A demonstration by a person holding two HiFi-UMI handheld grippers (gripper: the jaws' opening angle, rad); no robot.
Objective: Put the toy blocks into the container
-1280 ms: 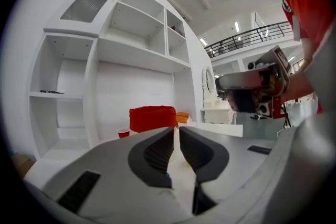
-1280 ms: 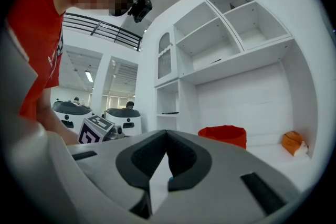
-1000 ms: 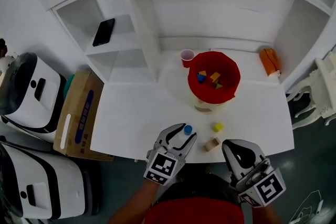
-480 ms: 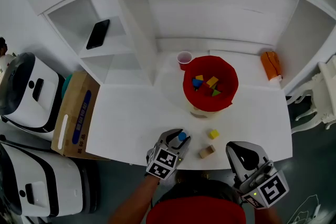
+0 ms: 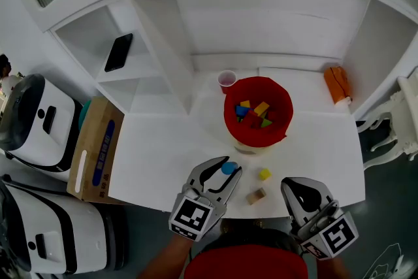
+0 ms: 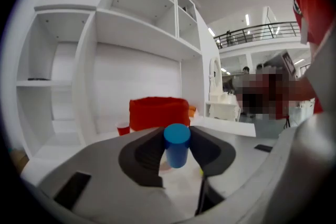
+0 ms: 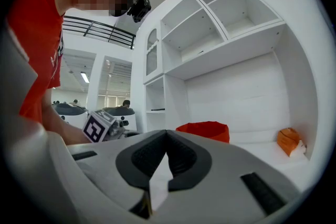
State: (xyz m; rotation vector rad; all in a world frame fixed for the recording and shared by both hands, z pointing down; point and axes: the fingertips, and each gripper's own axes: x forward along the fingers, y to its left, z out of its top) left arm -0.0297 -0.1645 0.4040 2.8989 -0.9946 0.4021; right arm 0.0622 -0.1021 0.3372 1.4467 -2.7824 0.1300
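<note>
My left tongs (image 5: 226,171), jaws just closing, pinch one blue cylinder (image 6: 177,145) over the tabletop's (image 5: 163,153) front edge. My right tongs (image 7: 167,136) are pressed together, empty. Two blocks, yellow (image 5: 264,174) and wooden (image 5: 256,196), lie near that edge. One red container (image 5: 228,115) stands centrally, with white shelves (image 5: 140,78) behind.

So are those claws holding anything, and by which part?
Left gripper: its jaws, just closed in, pinch the blue cylinder by its curved sides. Right gripper: shut, empty.

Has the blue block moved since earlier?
Yes. The blue block, in the left gripper whose jaws have just been closing, now shows slightly farther up the head view than the yellow block; earlier they were level.
</note>
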